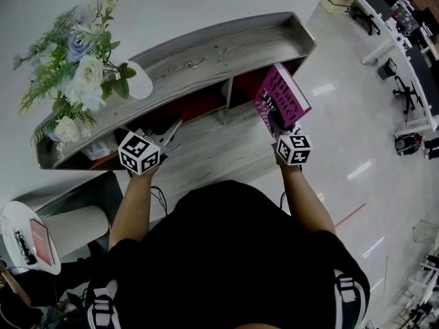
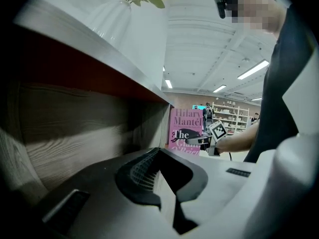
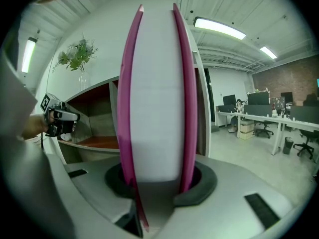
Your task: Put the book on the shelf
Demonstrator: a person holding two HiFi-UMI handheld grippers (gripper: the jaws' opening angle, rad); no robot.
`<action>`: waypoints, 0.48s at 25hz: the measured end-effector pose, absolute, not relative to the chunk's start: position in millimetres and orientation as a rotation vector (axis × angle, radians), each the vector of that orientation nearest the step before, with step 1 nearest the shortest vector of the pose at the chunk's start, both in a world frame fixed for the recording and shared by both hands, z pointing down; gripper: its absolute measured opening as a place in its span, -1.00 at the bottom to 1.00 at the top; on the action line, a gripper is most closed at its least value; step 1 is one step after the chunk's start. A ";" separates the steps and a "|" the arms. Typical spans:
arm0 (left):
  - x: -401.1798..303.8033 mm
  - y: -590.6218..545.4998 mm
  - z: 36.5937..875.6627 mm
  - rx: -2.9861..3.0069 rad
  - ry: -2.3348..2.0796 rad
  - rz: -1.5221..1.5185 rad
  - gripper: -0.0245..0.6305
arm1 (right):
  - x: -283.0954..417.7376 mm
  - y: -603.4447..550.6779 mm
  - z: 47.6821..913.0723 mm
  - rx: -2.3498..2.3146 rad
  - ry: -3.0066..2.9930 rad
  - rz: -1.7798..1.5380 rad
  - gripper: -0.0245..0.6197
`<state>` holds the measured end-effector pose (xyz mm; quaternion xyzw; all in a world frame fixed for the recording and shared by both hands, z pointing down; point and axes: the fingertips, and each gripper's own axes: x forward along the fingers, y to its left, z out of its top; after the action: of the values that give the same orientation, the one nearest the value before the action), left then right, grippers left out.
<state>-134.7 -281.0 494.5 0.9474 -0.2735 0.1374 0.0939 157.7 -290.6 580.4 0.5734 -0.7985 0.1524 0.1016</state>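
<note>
"Hilary Mantel", "The" on book (image 2: pixel 185 121)

The book (image 1: pixel 282 105) stands before the right compartment of the shelf (image 1: pixel 206 53), whose top bears the flower vase (image 1: pixel 139 82) at left.

Grey wooden shelf (image 1: pixel 206 46), white flower vase (image 1: pixel 140 82) on its top

Upper left in the head view, white and blue flowers (image 1: pixel 79 67) in a white vase (image 1: pixel 139 82). Lower left, a small round white table (image 1: pixel 8 228) bearing a flat red item (image 1: pixel 41 242). Far right, long white tables (image 1: pixel 384 26) and black office chairs (image 1: pixel 406 93) on glossy floor (image 1: pixel 343 136).
</note>
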 end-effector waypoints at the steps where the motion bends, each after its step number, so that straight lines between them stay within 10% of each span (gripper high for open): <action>1: -135.1 -281.8 494.8 2.809 -0.815 0.405 -0.87 | 157.8 -292.2 580.3 1.695 -2.360 0.450 -0.47; 12: -135.9 -285.8 504.0 2.783 -0.803 0.421 -0.87 | 159.4 -311.1 585.1 1.692 -2.351 0.449 -0.47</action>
<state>-135.9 -285.8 504.0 0.9453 -0.2728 0.1431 0.1069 159.4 -311.1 585.1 0.5740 -0.7976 0.1525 0.1052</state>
